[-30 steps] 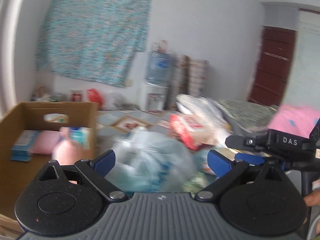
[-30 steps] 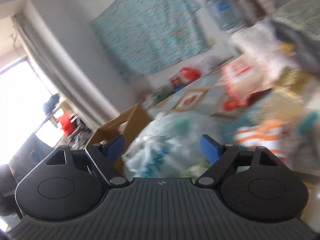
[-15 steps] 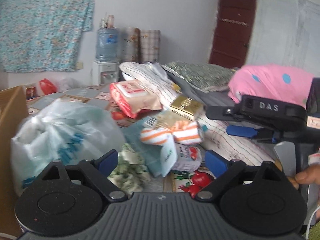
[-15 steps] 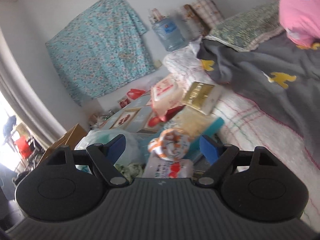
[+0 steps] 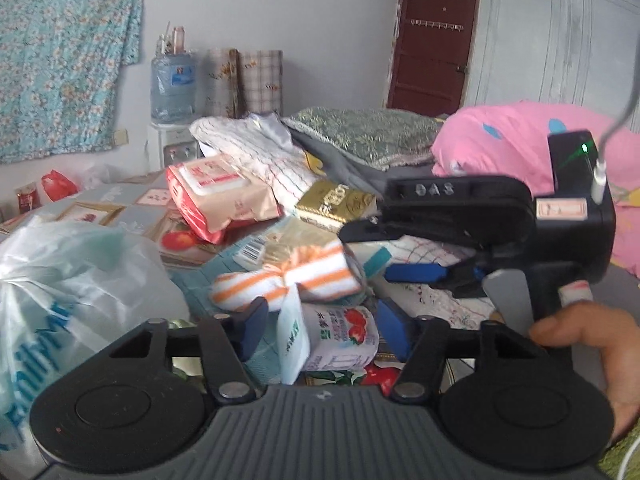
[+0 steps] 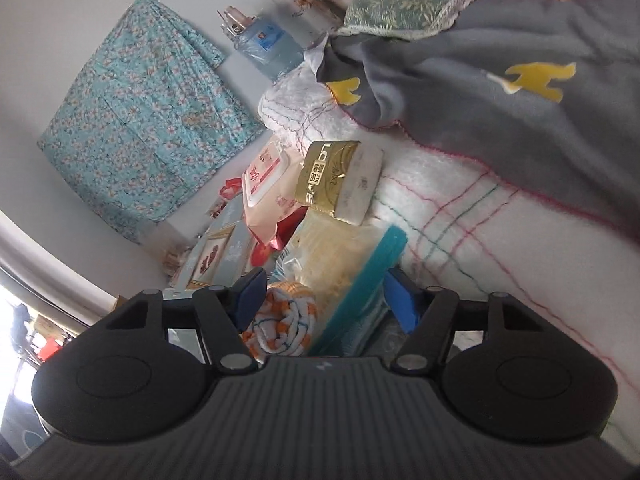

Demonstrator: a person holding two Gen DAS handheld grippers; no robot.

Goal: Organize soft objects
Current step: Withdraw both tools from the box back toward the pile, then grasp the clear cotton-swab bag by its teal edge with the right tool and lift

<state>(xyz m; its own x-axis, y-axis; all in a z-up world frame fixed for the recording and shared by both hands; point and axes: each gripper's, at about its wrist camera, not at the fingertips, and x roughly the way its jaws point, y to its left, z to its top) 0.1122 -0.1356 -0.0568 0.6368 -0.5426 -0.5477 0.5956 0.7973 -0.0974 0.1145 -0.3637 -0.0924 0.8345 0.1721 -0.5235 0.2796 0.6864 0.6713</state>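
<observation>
a bedroom with a pale wall, a floral cloth (image 5: pixel 68 56) hung on it and a dark red door (image 5: pixel 434 36); below lies a bed heaped with a grey blanket (image 6: pixel 500 92) and a pink quilt (image 5: pixel 512 140). near its edge sits a loose pile: a plastic bag (image 5: pixel 72 288), a red wipes pack (image 5: pixel 218 196), a gold tissue pack (image 6: pixel 338 178), an orange-striped rolled towel (image 5: pixel 288 276) and, just in front of it, a small strawberry-print tissue pack (image 5: pixel 340 338).

the step looks like a two-handed pick from the pile. the left gripper (image 5: pixel 320 330) tilts down with the strawberry pack between its half-wide jaws, which have just been closing; the pads look not yet pressed. the right gripper (image 6: pixel 322 300), rolled sideways, has been narrowing too, with the towel by its left finger and not gripped. next, each probably needs a squeeze, then a lift.
</observation>
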